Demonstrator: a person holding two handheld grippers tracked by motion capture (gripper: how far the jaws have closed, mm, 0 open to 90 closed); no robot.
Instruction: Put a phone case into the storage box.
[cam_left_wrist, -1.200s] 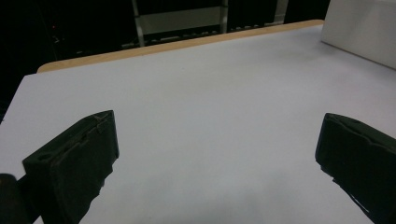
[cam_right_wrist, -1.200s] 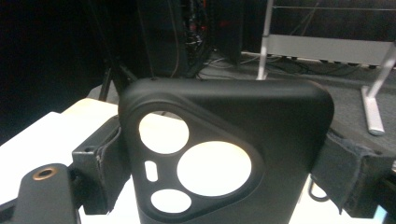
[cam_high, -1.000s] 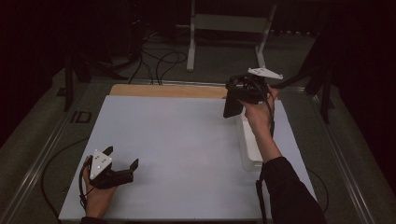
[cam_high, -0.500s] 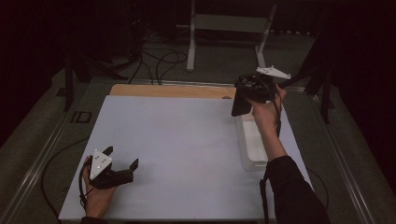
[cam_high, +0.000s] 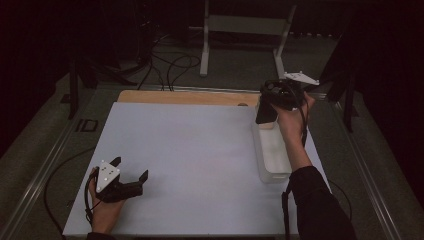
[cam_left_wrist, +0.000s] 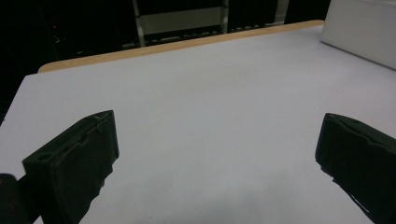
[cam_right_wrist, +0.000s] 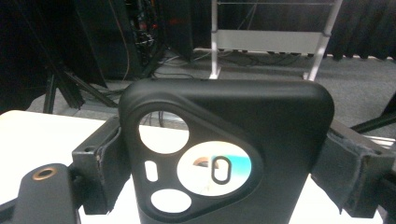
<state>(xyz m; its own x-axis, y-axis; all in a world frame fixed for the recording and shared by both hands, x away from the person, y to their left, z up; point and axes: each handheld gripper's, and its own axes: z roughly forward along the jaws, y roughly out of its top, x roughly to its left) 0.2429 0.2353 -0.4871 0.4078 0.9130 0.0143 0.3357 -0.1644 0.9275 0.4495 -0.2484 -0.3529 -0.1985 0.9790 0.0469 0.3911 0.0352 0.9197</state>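
Note:
A black phone case (cam_right_wrist: 224, 121) with round camera cut-outs stands upright between the jaws of my right gripper (cam_right_wrist: 224, 161), which is shut on its sides. From above, the right gripper (cam_high: 270, 103) holds the phone case (cam_high: 265, 114) in the air over the far end of a pale translucent bin (cam_high: 274, 157) at the table's right. My left gripper (cam_high: 131, 169) rests on the white mat near the front left corner. It is open, and nothing lies between the left gripper's (cam_left_wrist: 215, 154) wide-apart jaws.
A white mat (cam_high: 200, 145) covers the table, with a strip of wood (cam_high: 185, 97) bare along the far edge. The bin's side (cam_left_wrist: 359, 32) shows at the top right of the left gripper view. A metal stand (cam_high: 240, 25) and cables lie on the floor beyond.
My right gripper has carried the phone case to the right and a little farther away, over the bin's far end. The left gripper has stayed put.

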